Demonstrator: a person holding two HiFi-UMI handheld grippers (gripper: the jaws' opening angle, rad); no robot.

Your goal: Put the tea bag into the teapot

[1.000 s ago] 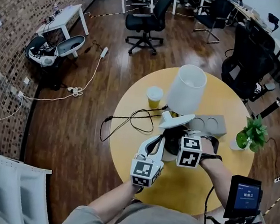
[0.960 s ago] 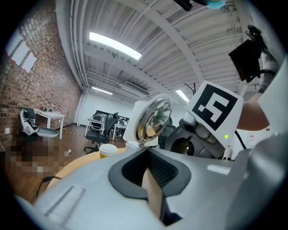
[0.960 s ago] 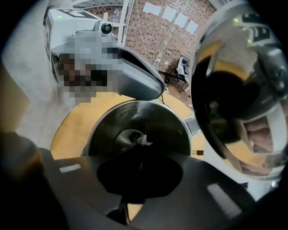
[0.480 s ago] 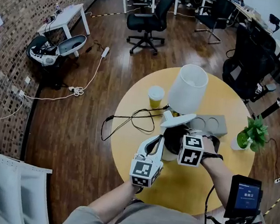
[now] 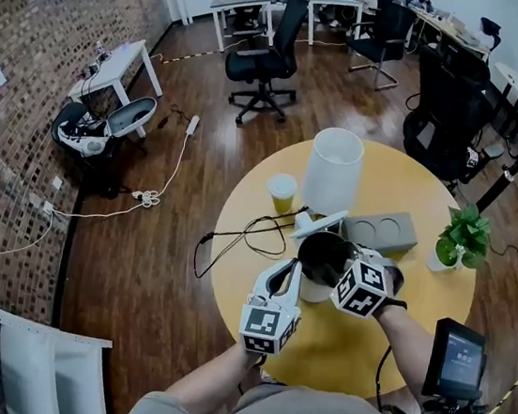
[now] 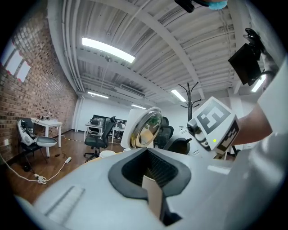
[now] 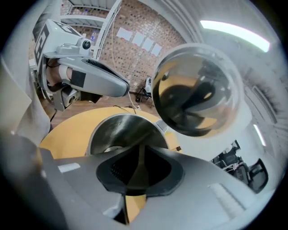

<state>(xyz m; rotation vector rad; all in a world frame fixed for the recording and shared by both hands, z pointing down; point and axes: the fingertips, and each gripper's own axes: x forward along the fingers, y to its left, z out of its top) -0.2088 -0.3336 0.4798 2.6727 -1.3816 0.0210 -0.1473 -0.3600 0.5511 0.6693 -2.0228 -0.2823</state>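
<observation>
The teapot (image 5: 321, 252) stands mid-table (image 5: 354, 351) with its lid (image 7: 198, 90) tipped open. The right gripper (image 5: 340, 262) hangs over the mouth, jaws pinched narrow on a thin tan strip we take for the tea bag (image 7: 134, 177). The left gripper (image 5: 285, 274), nearer the near edge, nips a beige paper piece (image 6: 152, 195). Centre the bag over the opening, lower it clear of rim and lid, then release.

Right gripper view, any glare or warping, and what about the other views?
Right gripper view: heavy fisheye bend, dark corners, mirror reflections on the lid. Left gripper view: bright ceiling lamps, paper tag close and soft. Head view: evenly lit, edges bowed.
</observation>
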